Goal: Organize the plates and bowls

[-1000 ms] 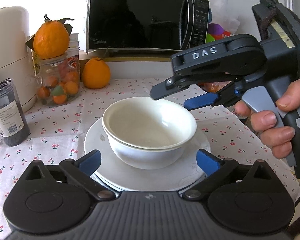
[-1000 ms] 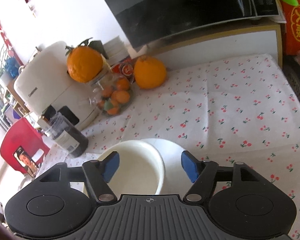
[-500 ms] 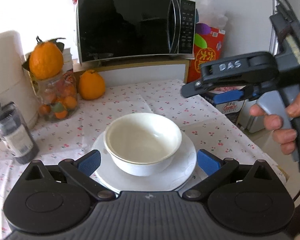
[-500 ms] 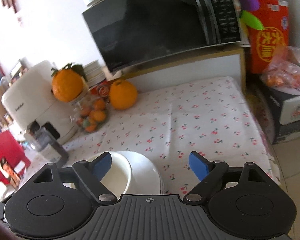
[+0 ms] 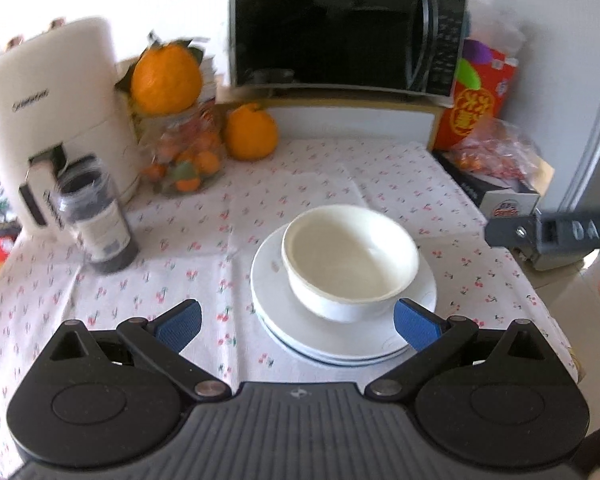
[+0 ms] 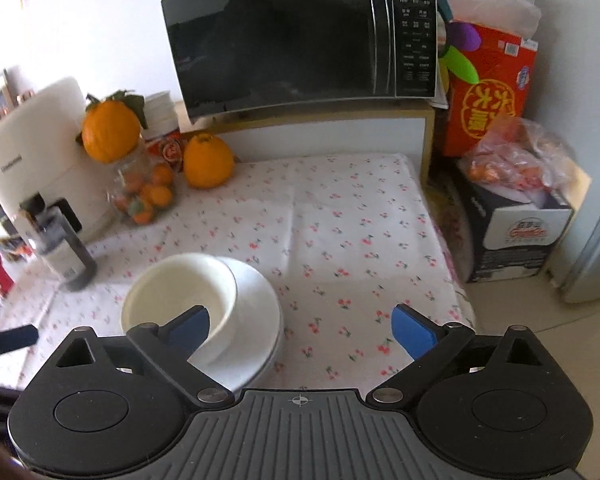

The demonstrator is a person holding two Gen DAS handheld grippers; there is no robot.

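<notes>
White nested bowls (image 5: 350, 256) sit on a stack of white plates (image 5: 276, 300) on the cherry-print tablecloth. They also show in the right wrist view, bowls (image 6: 180, 296) on plates (image 6: 260, 304), at lower left. My left gripper (image 5: 298, 326) is open and empty, pulled back in front of and above the stack. My right gripper (image 6: 300, 330) is open and empty, above the cloth to the right of the stack. Part of the right gripper's body (image 5: 556, 234) shows at the right edge of the left wrist view.
A black microwave (image 6: 300, 36) stands at the back on a shelf. A white air fryer (image 5: 48, 120), a dark jar (image 5: 96, 220), a fruit jar topped by an orange (image 5: 180, 152) and a loose orange (image 5: 251, 132) line the left and back. Boxes and bagged fruit (image 6: 512, 200) stand past the table's right edge.
Both grippers have drawn back and risen from the stack, both still open. The right gripper has moved off to the right in the left wrist view. The bowls and plates stay put.
</notes>
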